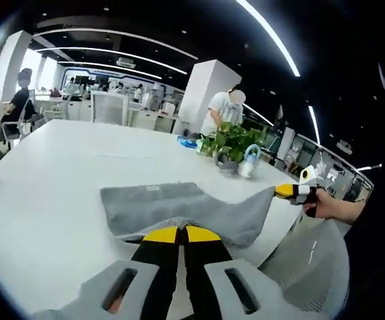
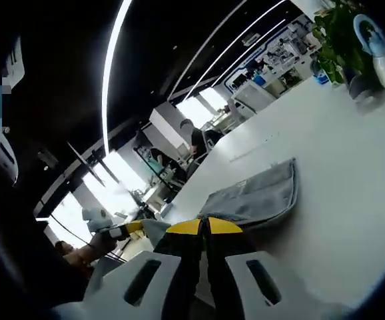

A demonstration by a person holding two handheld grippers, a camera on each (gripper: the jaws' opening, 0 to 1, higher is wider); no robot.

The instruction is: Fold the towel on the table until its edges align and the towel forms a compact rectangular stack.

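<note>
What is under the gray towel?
The white table is under the gray towel. Both tongs, left and right, pinch its corners. Anything beneath it stays hidden.

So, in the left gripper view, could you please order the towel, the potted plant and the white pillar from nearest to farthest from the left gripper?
1. Towel: pinched at its near edge by the left gripper, spread on the white table.
2. Potted plant: farther across the table, on the view's right.
3. White pillar: beyond the table, behind the plant.
</note>
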